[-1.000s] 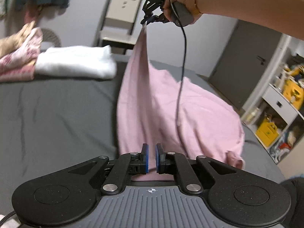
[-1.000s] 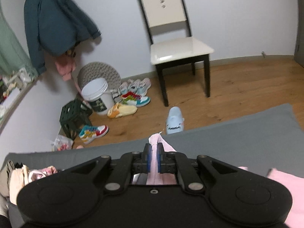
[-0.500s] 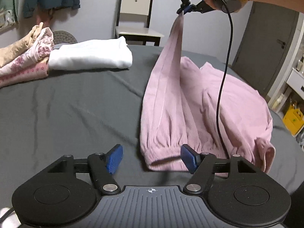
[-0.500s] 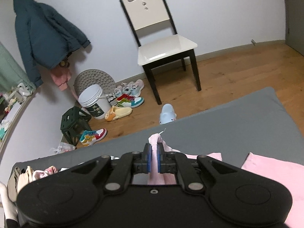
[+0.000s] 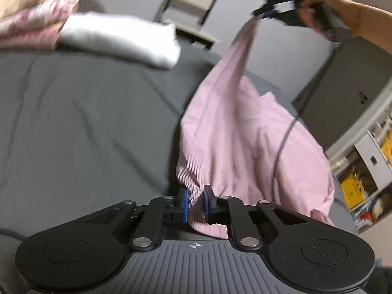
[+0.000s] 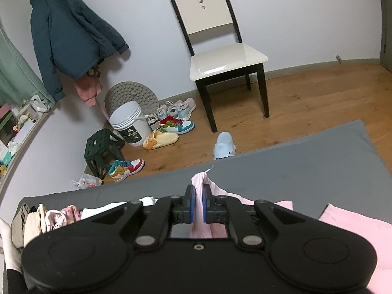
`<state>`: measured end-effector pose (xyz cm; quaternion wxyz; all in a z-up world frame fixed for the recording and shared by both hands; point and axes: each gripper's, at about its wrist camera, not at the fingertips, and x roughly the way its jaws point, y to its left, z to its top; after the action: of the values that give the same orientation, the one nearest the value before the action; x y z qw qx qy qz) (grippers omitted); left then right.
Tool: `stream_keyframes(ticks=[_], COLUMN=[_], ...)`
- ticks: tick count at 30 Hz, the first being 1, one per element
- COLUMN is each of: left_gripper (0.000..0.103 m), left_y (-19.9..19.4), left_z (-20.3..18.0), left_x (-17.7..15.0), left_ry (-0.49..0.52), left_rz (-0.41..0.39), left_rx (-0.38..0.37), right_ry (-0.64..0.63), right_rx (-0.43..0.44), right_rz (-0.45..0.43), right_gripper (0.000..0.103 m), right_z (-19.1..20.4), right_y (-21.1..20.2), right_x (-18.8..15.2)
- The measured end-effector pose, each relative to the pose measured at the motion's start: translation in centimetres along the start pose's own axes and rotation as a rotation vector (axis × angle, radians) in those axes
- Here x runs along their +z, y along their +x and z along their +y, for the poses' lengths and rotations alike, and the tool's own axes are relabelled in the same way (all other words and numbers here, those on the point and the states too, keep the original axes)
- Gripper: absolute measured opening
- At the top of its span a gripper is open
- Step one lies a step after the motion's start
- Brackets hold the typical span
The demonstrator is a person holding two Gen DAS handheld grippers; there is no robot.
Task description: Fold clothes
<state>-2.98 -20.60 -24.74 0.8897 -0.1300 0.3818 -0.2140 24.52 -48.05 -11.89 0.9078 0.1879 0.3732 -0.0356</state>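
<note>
A pink ribbed garment [image 5: 240, 137] lies on the grey bed [image 5: 85, 122], one corner pulled up into the air. My left gripper [image 5: 196, 202] is shut on the garment's near cuffed edge, low over the bed. In the left wrist view the right gripper [image 5: 267, 13], held by a hand, pinches the raised corner high at the upper right. In its own view my right gripper [image 6: 199, 203] is shut on a strip of the pink garment [image 6: 203, 210], which sticks out past the blue pads.
Folded clothes lie at the bed's far side: a white pile [image 5: 117, 39] and a pink floral pile [image 5: 36, 24]. Beyond the bed stand a white chair [image 6: 220, 49], shoes [image 6: 176, 120], a white bucket [image 6: 129, 125], a green stool [image 6: 103, 149]. Shelves [image 5: 367, 161] stand at right.
Half a second ago my left gripper was open in front of the cuffed edge; now it has shut on it. The right gripper keeps holding the raised corner.
</note>
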Motion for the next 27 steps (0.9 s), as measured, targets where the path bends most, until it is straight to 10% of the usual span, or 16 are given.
stream_keyframes(ticks=[11,27], left_gripper=[0.012,0.012], left_y=[-4.8,-3.1], left_z=[-8.0,-14.0], left_x=[-1.5,-4.4], left_ry=[0.393,0.581], left_rz=[-0.115,0.034], left_rx=[-0.229,-0.415], right_ry=[0.209,0.536], right_rx=[-0.094,-0.28], right_rz=[-0.028,0.006], right_gripper=[0.007,0.006], right_z=[-13.9,-32.5], right_y=[-5.5,-6.5], right_x=[-1.4,-12.4])
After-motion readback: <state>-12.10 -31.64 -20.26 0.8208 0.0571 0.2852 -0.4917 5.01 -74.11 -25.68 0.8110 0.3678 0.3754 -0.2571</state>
